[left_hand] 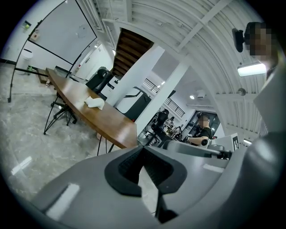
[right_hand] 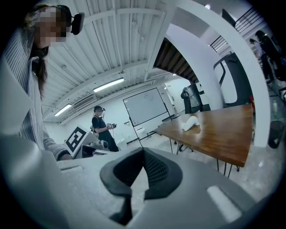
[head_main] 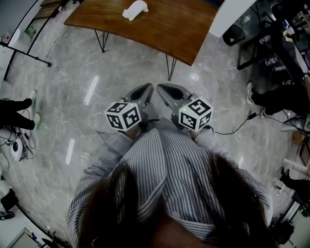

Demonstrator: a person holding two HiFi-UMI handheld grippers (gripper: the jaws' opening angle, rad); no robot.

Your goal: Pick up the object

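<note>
Left gripper (head_main: 147, 88): held low, just ahead of the striped shirt (head_main: 164, 164); jaws closed tip to tip, nothing between them
Right gripper (head_main: 162, 88): just beside the left one, at its 3 o'clock; jaws likewise pressed together and empty
White object (head_main: 135, 9): lies on the far part of the counter, at about 12 o'clock from both grippers and well apart from them; no jaw touches it
Counter (head_main: 160, 29): brown wood on thin dark legs
Floor (head_main: 72, 72): grey, glossy stone; a pale cable (head_main: 59, 122) loops at 9 o'clock of the grippers; a dark cable (head_main: 232, 131) runs at 3 o'clock
Bystander (right_hand: 102, 127): dark clothes; stands near a whiteboard (right_hand: 145, 106) in the right gripper view
</note>
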